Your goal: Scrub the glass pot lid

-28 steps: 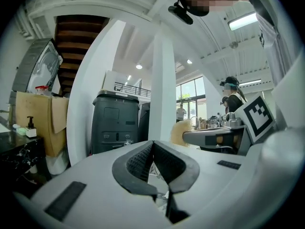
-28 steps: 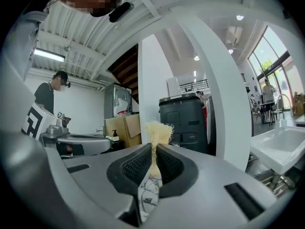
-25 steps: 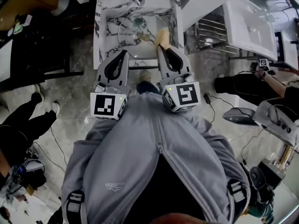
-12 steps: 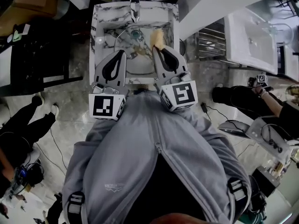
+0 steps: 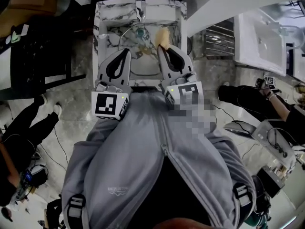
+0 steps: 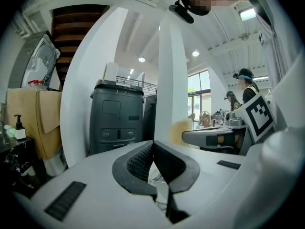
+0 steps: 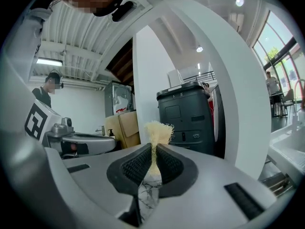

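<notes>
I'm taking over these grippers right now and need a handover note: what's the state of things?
Left gripper: shut, empty.
Right gripper: shut on the yellow scrubber.
Glass pot lid lies in the marble sink; both grippers reach over its near part.
Done: scrubber is in the grip.
Left: scrub the lid. Whether the scrubber touches it now is unclear.

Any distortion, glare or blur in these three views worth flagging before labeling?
Head view: edges bend, focus fine, glass pot lid faint against the marble sink. Left gripper view: heavy fisheye, black corners, bright windows at right; shut left gripper sharp. Right gripper view: same fisheye; loofah scrubber clamped in the right gripper crisp.
</notes>
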